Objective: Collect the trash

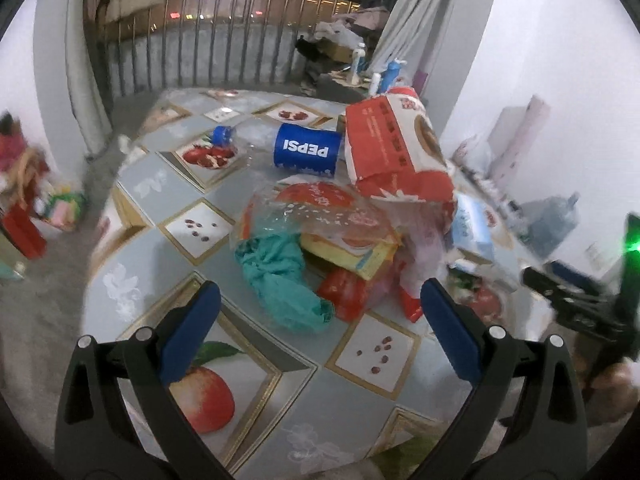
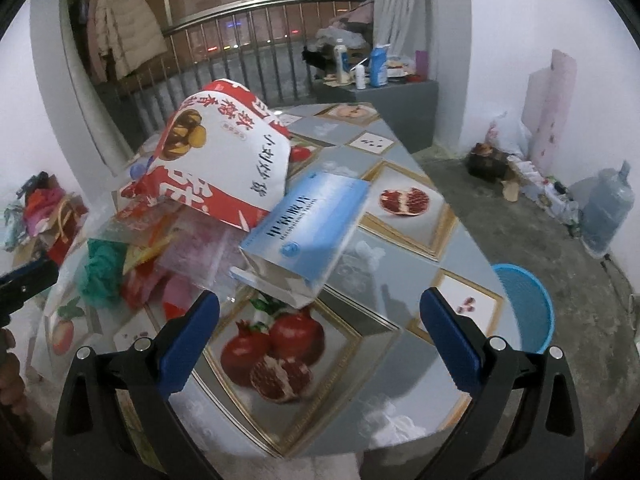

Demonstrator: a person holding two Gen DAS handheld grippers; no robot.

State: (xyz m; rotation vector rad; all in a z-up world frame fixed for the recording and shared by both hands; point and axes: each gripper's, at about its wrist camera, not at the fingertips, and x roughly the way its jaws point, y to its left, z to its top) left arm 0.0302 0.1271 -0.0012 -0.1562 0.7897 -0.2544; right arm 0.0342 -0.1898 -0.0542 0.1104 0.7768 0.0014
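Observation:
A heap of trash lies on the table with the fruit-print cloth (image 1: 168,184). In the left wrist view I see a teal crumpled bag (image 1: 284,276), a clear wrapper (image 1: 320,216), a Pepsi bottle (image 1: 288,148) on its side and a red-and-white paper bag (image 1: 396,148). My left gripper (image 1: 320,320) is open just short of the teal bag. In the right wrist view a light blue carton (image 2: 308,232) leans on the red-and-white bag (image 2: 224,160). My right gripper (image 2: 320,320) stands open below the carton with nothing between its fingers.
A blue plastic basket (image 2: 528,308) stands on the concrete floor right of the table (image 2: 404,264). A water jug (image 2: 608,208) and clutter line the right wall. A railing (image 1: 224,36) runs behind the table. The right gripper's body (image 1: 580,300) shows at the left view's right edge.

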